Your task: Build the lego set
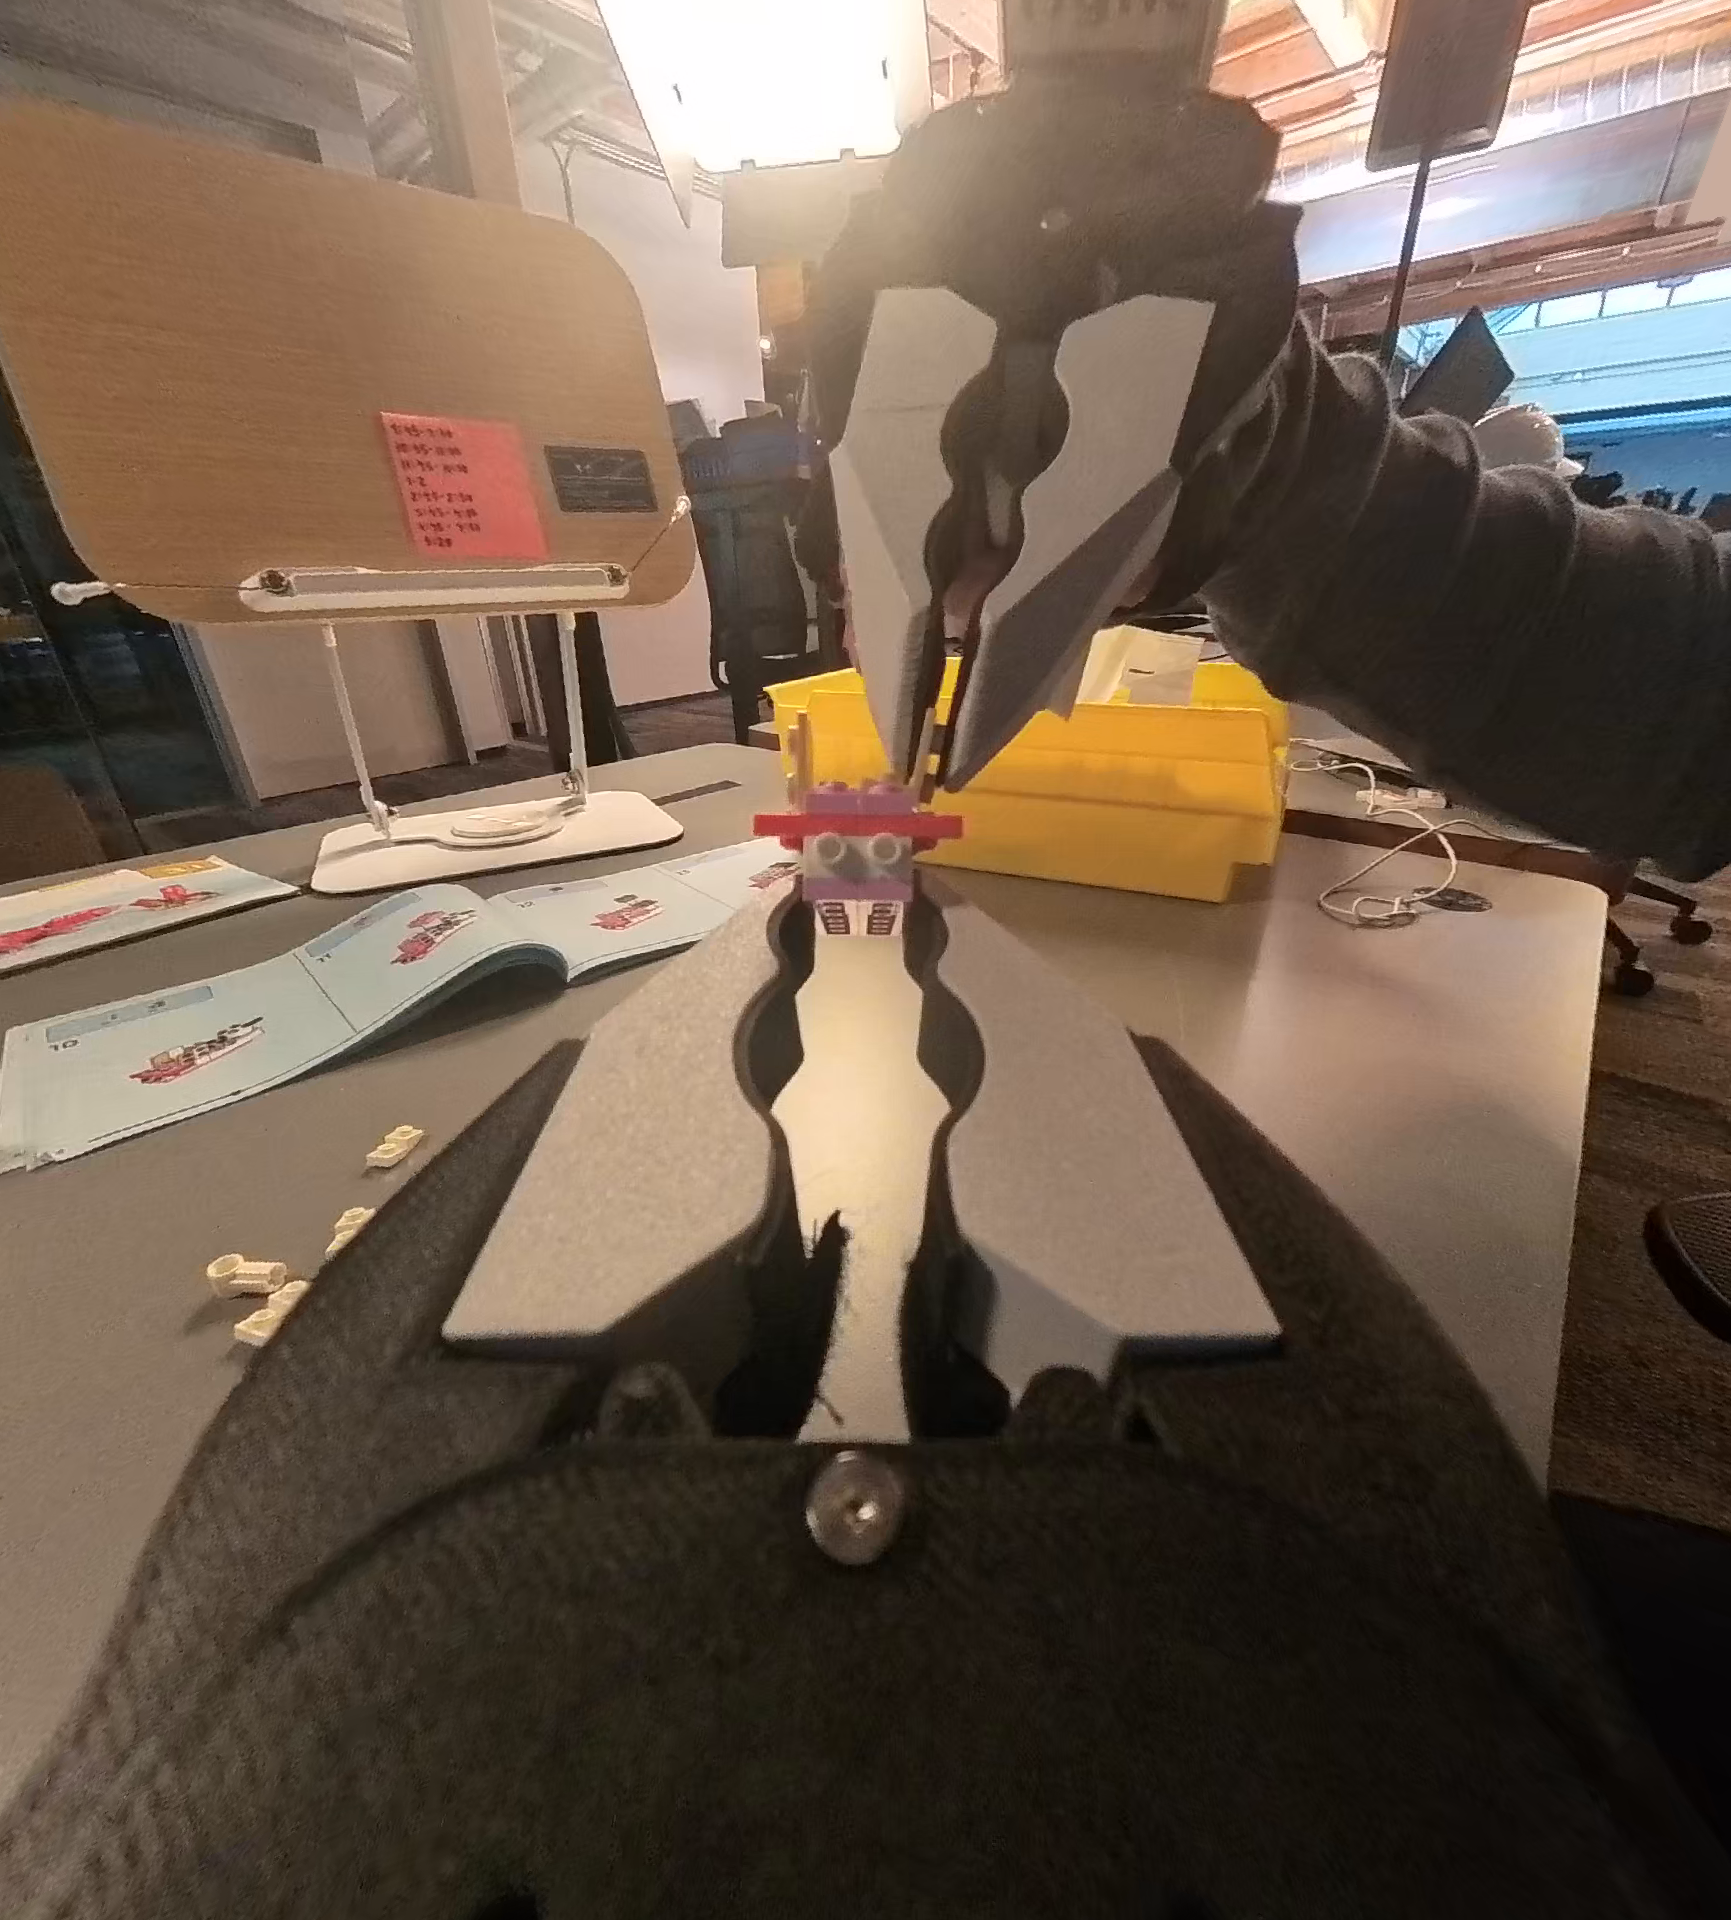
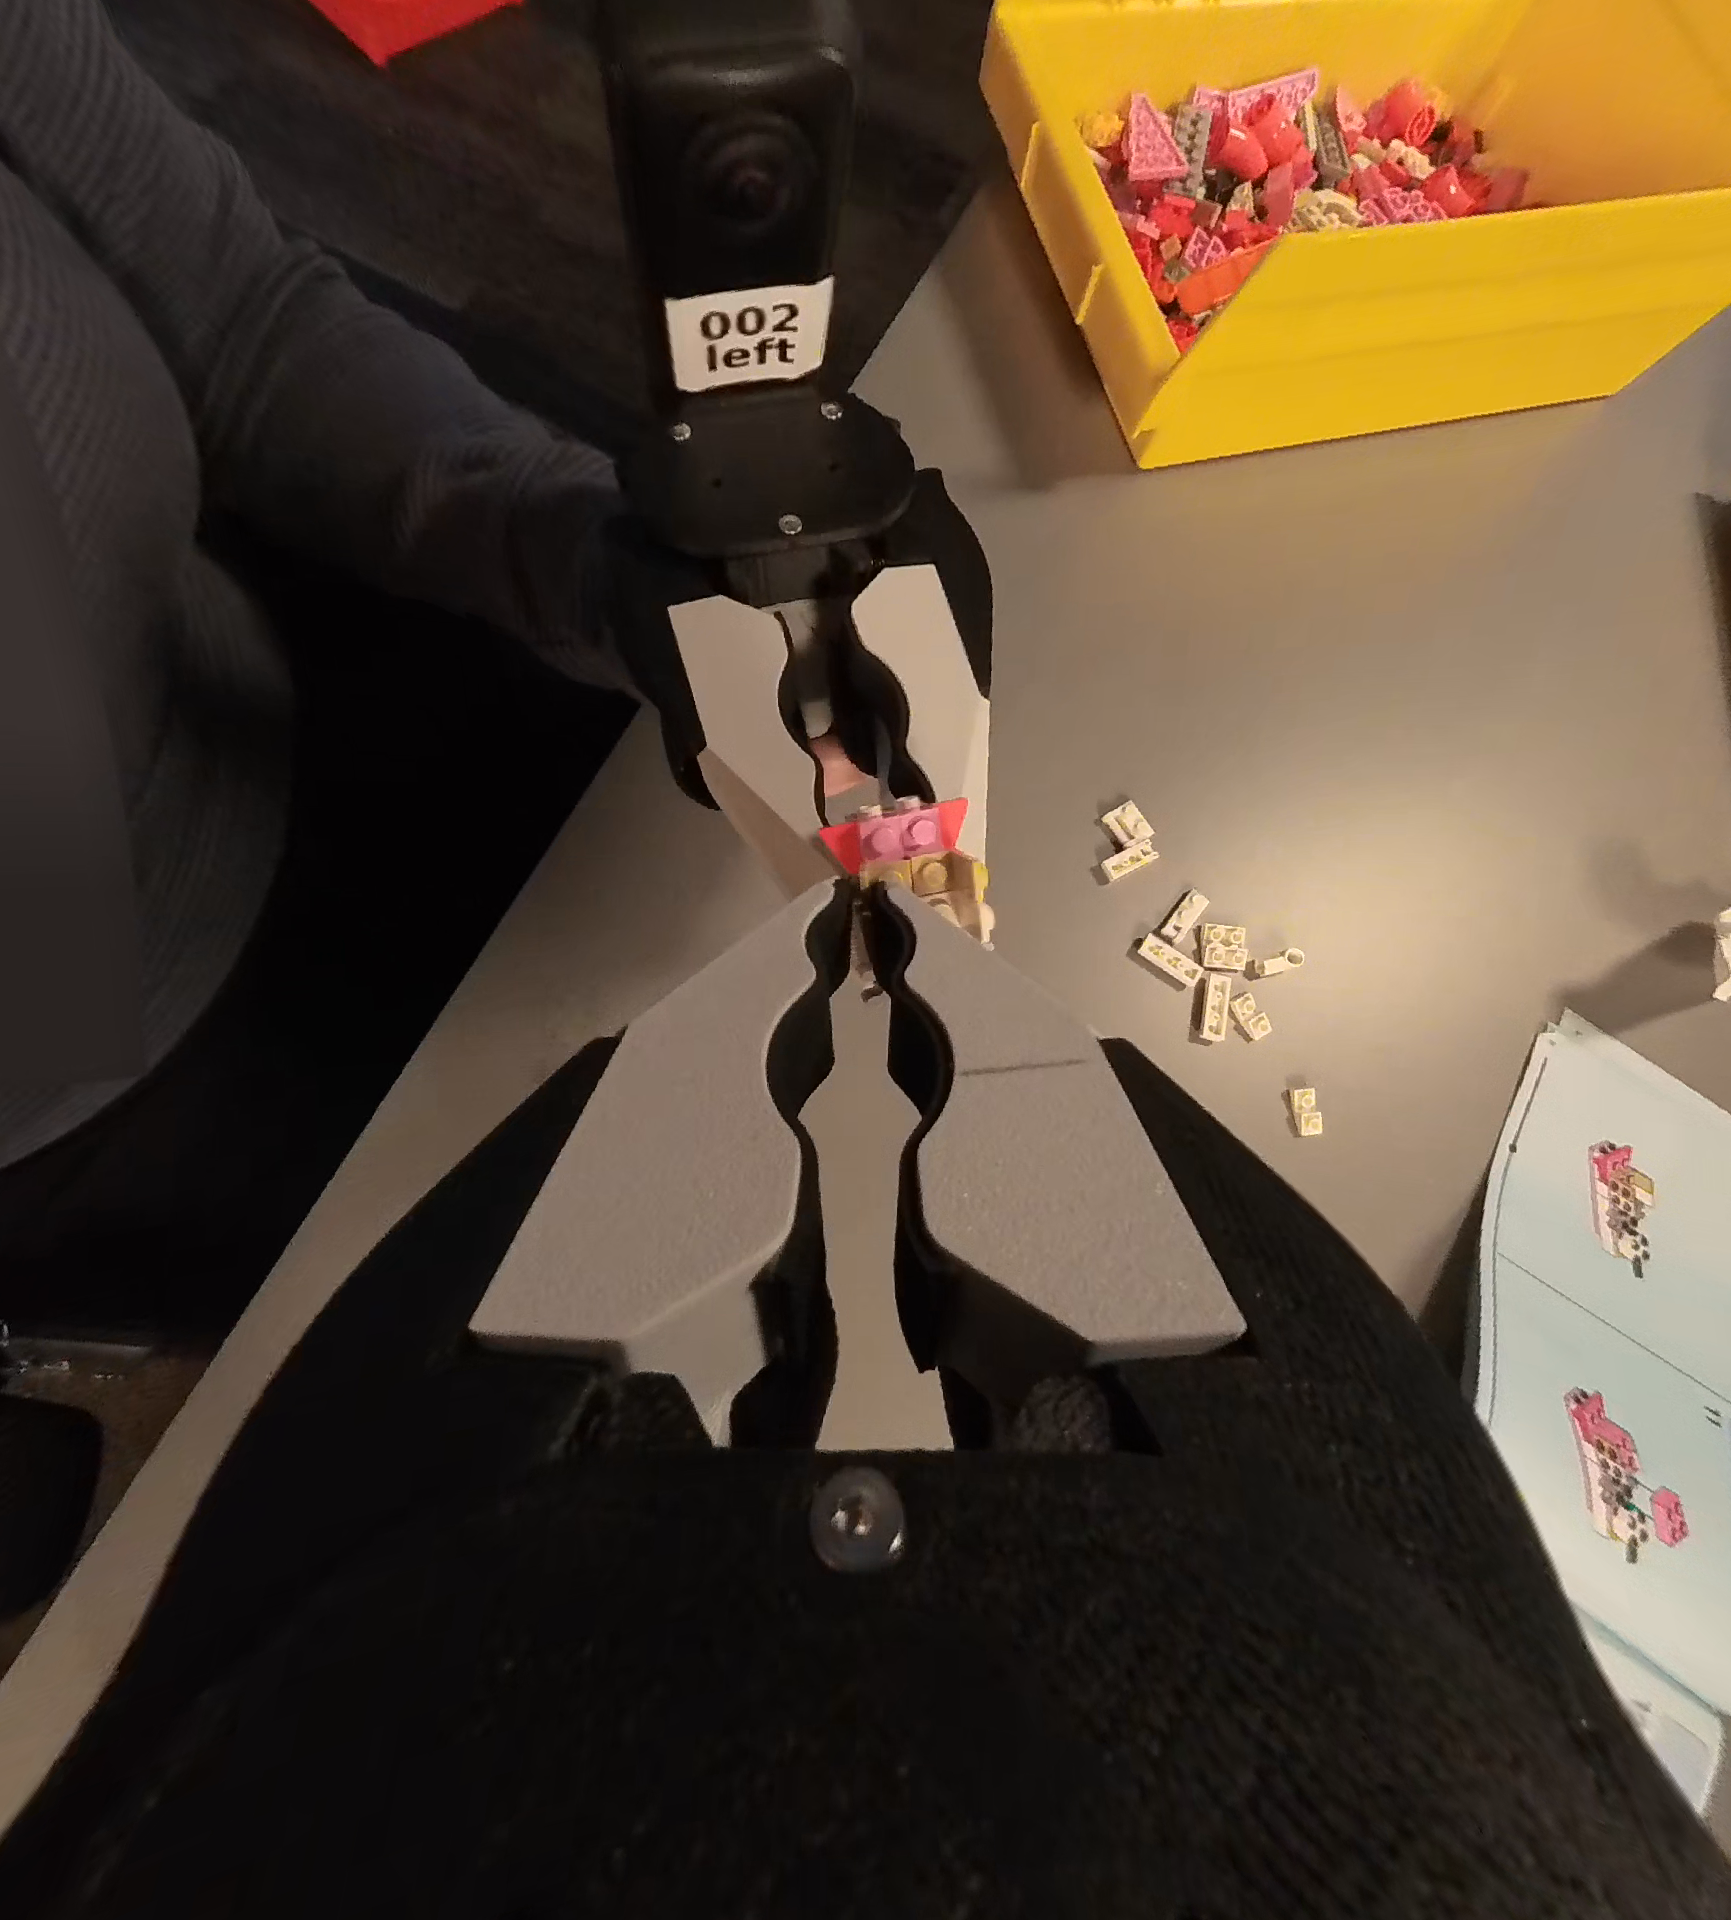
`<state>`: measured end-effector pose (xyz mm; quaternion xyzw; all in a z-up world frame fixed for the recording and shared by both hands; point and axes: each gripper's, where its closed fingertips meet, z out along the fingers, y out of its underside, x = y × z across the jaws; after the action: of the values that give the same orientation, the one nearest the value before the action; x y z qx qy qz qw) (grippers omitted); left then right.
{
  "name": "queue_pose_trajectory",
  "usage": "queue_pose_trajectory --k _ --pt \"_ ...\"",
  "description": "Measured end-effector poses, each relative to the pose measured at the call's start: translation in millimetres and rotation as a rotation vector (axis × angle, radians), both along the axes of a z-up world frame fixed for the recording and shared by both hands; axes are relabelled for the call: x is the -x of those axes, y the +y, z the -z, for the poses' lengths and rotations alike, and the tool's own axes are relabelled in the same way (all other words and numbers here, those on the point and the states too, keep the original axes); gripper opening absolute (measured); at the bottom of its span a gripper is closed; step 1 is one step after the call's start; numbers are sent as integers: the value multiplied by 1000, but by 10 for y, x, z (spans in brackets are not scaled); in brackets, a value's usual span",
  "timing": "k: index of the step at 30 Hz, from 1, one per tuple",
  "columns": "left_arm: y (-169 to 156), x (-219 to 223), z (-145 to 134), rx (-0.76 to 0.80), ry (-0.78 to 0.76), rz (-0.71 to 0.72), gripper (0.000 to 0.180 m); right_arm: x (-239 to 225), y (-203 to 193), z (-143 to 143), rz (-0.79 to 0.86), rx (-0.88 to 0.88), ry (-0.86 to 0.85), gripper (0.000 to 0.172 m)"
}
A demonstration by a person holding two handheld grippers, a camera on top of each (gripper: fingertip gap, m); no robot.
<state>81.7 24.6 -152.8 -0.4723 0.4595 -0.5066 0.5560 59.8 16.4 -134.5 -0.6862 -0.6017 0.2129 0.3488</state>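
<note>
Two grippers: both meeting at one small brick model [image 1: 859, 868] above the grey table [image 1: 1256, 1039].
Left gripper [image 1: 859, 914]: clamped on the lower white end of the brick model, a pad pressed to each side; model held upright at the fingertips, off the table.
Right gripper [image 2: 866, 914]: coming down from above in the left wrist view, fingertips nearly together on a thin tan piece [image 1: 928, 748] at the model's top right corner.
Brick model: white base, lilac and grey bricks, red plate across, lilac bricks on top, tan pieces standing up from the rear.
Behind: yellow bin [image 2: 1463, 343] full of red, pink and grey bricks.
Left side of table: open instruction booklet [image 1: 321, 987], wooden book stand [image 1: 321, 364] bearing a pink note.
Near the grippers: loose cream bricks [image 2: 1204, 966] scattered on the table, apart from both grippers.
</note>
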Motion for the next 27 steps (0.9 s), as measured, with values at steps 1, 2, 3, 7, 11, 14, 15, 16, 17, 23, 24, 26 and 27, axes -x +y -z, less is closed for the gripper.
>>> queue_pose_trajectory --k 1,2,3,7,11,14,15,16,17,23,24,26,27 --pt "1 -3 3 1 2 0 15 -2 3 1 -4 -6 1 1" --pt "6 -4 3 2 3 -5 15 -4 7 1 -6 -10 3 1" --pt "12 -5 5 4 4 -8 15 -6 10 2 -9 -11 5 1" --pt "-17 -18 21 -7 18 6 15 -22 -34 19 -43 24 -3 1" --pt "-79 -40 45 -39 39 32 15 -45 -102 39 -80 131 -14 1" --pt "-115 -52 61 -58 52 45 15 -52 -139 47 -109 212 -13 1" --pt "-124 -52 62 -62 52 49 15 -50 -149 47 -120 238 -6 1" --pt "-134 -52 63 -65 52 54 15 -49 -157 46 -132 262 1 1" --pt "-141 -53 65 -67 54 60 15 -50 -164 46 -145 281 6 1" --pt "-133 -64 78 -46 66 70 15 -41 -147 44 -174 287 25 1" --pt "-132 -67 83 -45 70 71 15 -45 -141 51 -168 272 7 1" --pt "-131 -75 92 -46 78 68 15 -61 -141 65 -158 249 -36 1" --pt "-128 -74 91 -46 78 66 15 -74 -138 76 -150 245 -56 1"
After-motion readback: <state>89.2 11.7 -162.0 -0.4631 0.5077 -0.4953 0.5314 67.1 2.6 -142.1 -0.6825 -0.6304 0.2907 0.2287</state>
